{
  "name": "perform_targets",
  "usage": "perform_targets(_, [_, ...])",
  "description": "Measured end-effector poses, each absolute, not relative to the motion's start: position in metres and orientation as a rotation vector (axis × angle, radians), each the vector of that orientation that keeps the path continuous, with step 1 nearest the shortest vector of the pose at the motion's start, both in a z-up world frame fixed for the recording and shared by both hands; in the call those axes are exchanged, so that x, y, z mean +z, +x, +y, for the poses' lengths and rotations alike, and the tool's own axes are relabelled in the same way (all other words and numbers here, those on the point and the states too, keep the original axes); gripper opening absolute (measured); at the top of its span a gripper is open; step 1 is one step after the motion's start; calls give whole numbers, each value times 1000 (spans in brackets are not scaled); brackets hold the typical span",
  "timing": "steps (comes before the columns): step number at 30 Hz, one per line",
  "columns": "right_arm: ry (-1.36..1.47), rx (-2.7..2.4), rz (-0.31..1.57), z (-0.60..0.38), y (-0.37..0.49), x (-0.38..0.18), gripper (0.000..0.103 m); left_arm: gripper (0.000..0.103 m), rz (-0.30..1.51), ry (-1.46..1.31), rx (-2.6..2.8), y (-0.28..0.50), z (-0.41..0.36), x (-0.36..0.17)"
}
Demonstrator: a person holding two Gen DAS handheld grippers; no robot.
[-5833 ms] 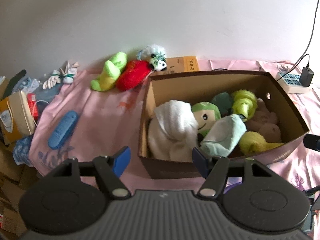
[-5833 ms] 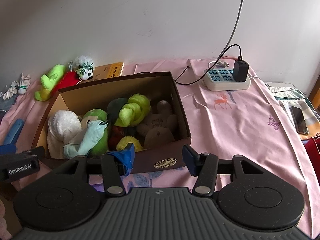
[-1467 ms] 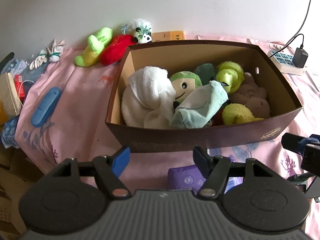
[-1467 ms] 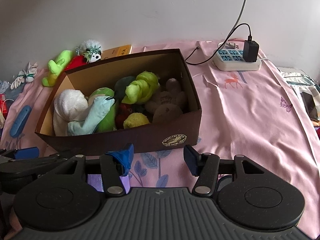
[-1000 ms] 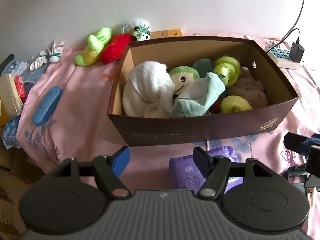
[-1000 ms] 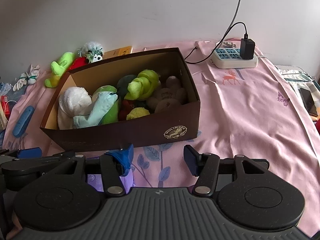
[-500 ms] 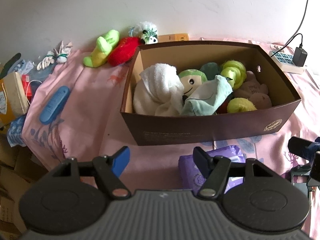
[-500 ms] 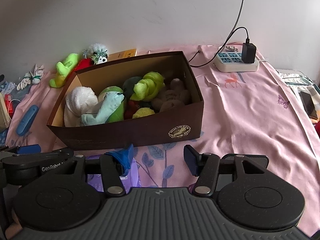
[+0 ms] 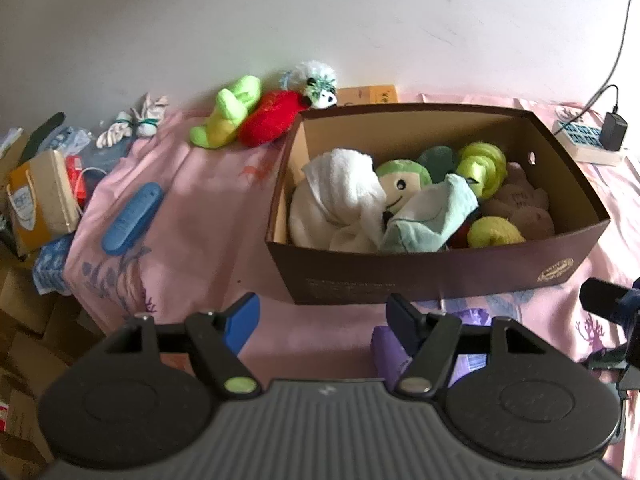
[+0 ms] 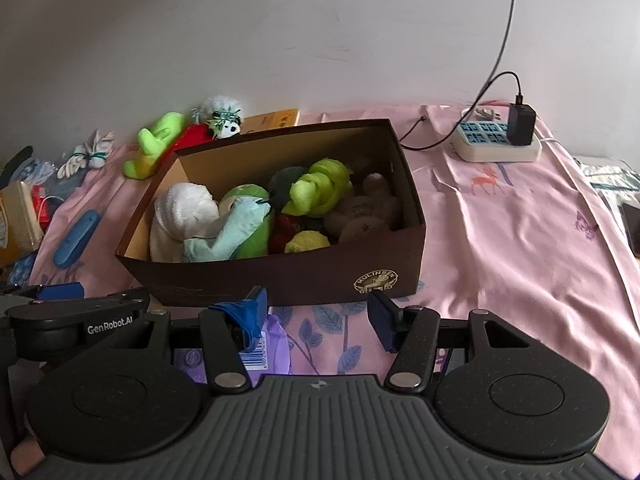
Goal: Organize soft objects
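Note:
A brown cardboard box [image 9: 440, 276] [image 10: 280, 280] stands on the pink sheet, filled with soft things: a white towel [image 9: 336, 196], a green smiling plush [image 9: 404, 184], a pale blue cloth [image 9: 432, 216], a lime plush [image 9: 480, 168] and a brown bear [image 9: 520, 208]. Behind its left corner, against the wall, lie a green plush [image 9: 228, 112], a red plush [image 9: 268, 120] and a small panda [image 9: 320, 88]. My left gripper [image 9: 322, 316] is open and empty in front of the box. My right gripper [image 10: 318, 316] is open too, just short of the box's front wall.
A purple packet [image 9: 472, 344] [image 10: 276, 344] lies on the sheet under the grippers, partly hidden. A blue case [image 9: 132, 218] and white knotted gloves [image 9: 132, 128] lie left. A power strip [image 10: 496, 144] with a charger and cable sits far right. Cardboard boxes crowd the left edge.
Both views have swung slightly, so the box now sits a little further right in them. Compared with several seconds ago the grippers are further back from the box. Jaws are unchanged.

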State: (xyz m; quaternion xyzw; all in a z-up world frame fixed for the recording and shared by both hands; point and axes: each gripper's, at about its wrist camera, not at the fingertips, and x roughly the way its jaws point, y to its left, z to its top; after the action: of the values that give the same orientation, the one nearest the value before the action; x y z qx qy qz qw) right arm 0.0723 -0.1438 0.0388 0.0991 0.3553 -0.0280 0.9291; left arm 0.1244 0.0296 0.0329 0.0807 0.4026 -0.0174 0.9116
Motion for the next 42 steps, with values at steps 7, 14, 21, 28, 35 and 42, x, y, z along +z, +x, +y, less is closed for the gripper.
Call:
perform_targets(7, [197, -51, 722, -160, 68, 40, 41, 69, 833, 152, -20, 122, 18, 35])
perform_targets(14, [213, -56, 704, -168, 63, 44, 41, 69, 828, 155, -26, 118, 6, 37])
perform_targets(21, [228, -70, 702, -167, 64, 43, 41, 69, 835, 148, -34, 120, 5, 37])
perform_targets(28, [255, -97, 723, -162, 71, 41, 41, 69, 832, 145, -55, 124, 12, 36])
perform_targets(35, [241, -142, 748, -154, 77, 38, 41, 69, 830, 114, -71, 129, 23, 35])
perform_targets(42, [225, -152, 757, -148, 81, 37, 41, 69, 830, 115, -93, 131, 26, 33])
